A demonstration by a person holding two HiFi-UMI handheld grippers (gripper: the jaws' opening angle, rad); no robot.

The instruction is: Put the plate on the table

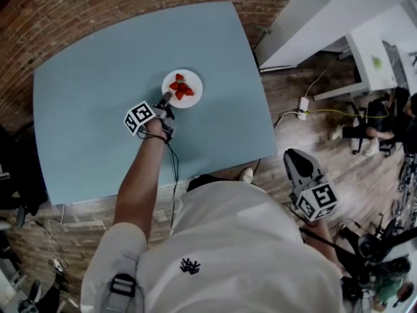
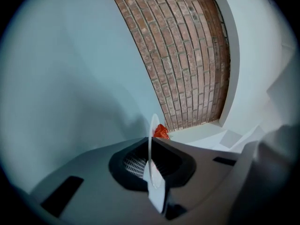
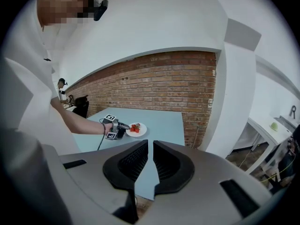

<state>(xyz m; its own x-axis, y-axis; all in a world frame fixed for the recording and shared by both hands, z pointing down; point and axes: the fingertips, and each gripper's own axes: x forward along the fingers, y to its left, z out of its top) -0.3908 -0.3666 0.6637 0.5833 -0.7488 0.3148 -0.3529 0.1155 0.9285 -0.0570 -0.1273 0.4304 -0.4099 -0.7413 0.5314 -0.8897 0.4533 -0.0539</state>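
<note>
A small white plate with several red strawberries lies on the light blue table, near its far middle. My left gripper is at the plate's near-left rim, shut on it. In the left gripper view the plate stands edge-on between the jaws, with a strawberry beyond. My right gripper hangs off the table's right side, by my body, shut with nothing in it. From the right gripper view, the plate and left gripper show far off on the table.
A brick wall runs behind the table. A white desk stands at the right, with a seated person beside it. A power strip and cables lie on the wooden floor. A black cable trails from my left gripper.
</note>
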